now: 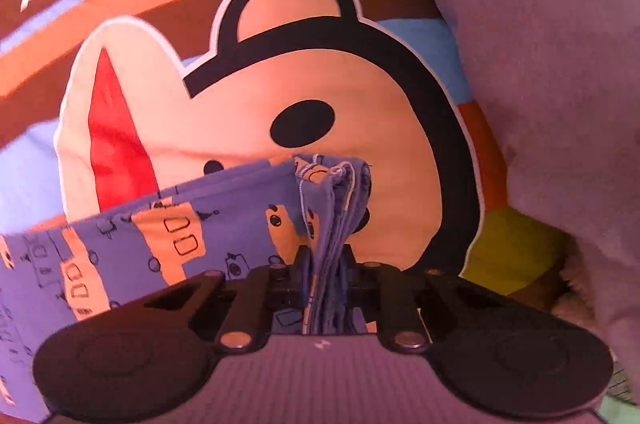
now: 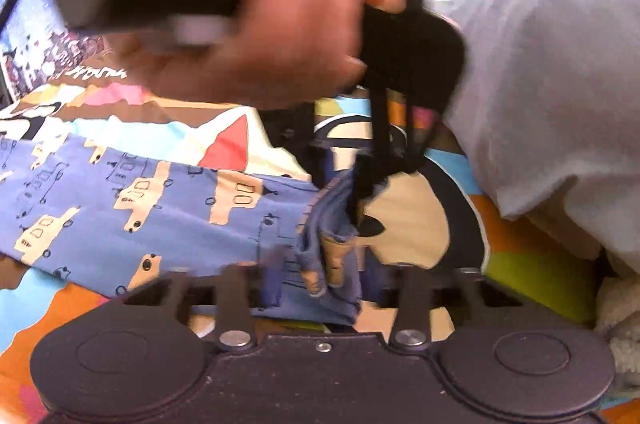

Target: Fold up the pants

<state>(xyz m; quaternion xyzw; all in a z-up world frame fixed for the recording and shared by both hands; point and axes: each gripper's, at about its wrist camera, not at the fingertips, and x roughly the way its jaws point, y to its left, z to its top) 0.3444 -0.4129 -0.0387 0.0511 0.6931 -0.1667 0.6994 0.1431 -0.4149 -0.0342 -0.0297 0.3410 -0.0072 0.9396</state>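
Blue pants (image 1: 120,248) printed with tan cars lie across a colourful bedspread (image 1: 240,84). My left gripper (image 1: 328,264) points down and is shut on a bunched stack of the pants' edge layers. In the right wrist view, the pants (image 2: 120,192) stretch away to the left. A hand (image 2: 280,36) holds the left gripper (image 2: 362,196) above them, clamped on the folded edge. My right gripper (image 2: 324,284) stands open. A loose corner of the pants lies between its jaws, and the pads do not press on it.
The bedspread (image 2: 412,216) carries a large cartoon face and bright patches. A pale grey cloth heap (image 2: 540,84) rises at the right, also filling the right of the left wrist view (image 1: 540,64). Something fluffy and cream (image 2: 616,324) sits at the right edge.
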